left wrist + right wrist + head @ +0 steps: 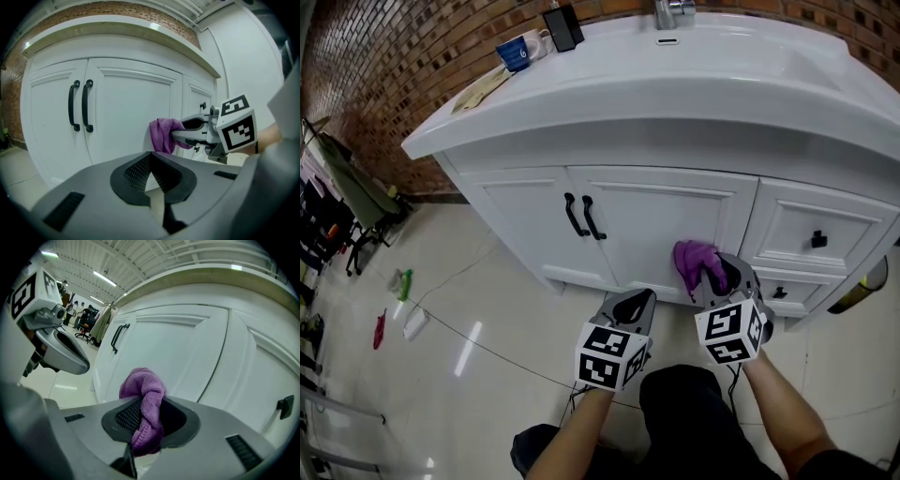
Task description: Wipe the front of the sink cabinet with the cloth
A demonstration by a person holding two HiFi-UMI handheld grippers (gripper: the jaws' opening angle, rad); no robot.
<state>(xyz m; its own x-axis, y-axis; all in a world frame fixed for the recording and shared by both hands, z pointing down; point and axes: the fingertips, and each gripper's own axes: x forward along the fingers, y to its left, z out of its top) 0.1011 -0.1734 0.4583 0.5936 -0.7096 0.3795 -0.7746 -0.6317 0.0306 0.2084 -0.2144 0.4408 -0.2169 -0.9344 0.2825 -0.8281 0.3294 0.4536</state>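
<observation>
**Hazards**

1. Sink cabinet (525,202): coverage is likely to be incomplete. The cloth (694,262) is a small bunched wad low on the cabinet's right-hand door. It appears to be at or just off the panel, but contact cannot be confirmed. A wad this narrow wipes a thin track, so strips of the front can be missed.
2. Right gripper (722,274): its jaws are clamped on the cloth, and only a short tuft projects beyond them. If the gripper tilts towards the cabinet, hard plastic may scrape the painted front.
3. Left gripper (633,305): its jaws are closed with nothing between them. It hangs low in front of the cabinet's right-hand door, just left of the right gripper. A wide leftward stroke could cause the two grippers to collide.
4. Cloth: drag against the panel can pull it out of the jaws. It can also snag on the cabinet's handles (581,216) or knobs (818,240).

**Inventory**

| Item | Quantity |
|---|---|
| Sink cabinet | 1 |
| Doors (666,220) | 2 |
| Drawer fronts (787,223), right end of the cabinet | 2 visible |
| Grippers | 2 |
| Cloth, purple | 1 |
| Black bar handles, where the cabinet doors meet | 2 |
| Black knobs, one per drawer front | 2 |
</observation>
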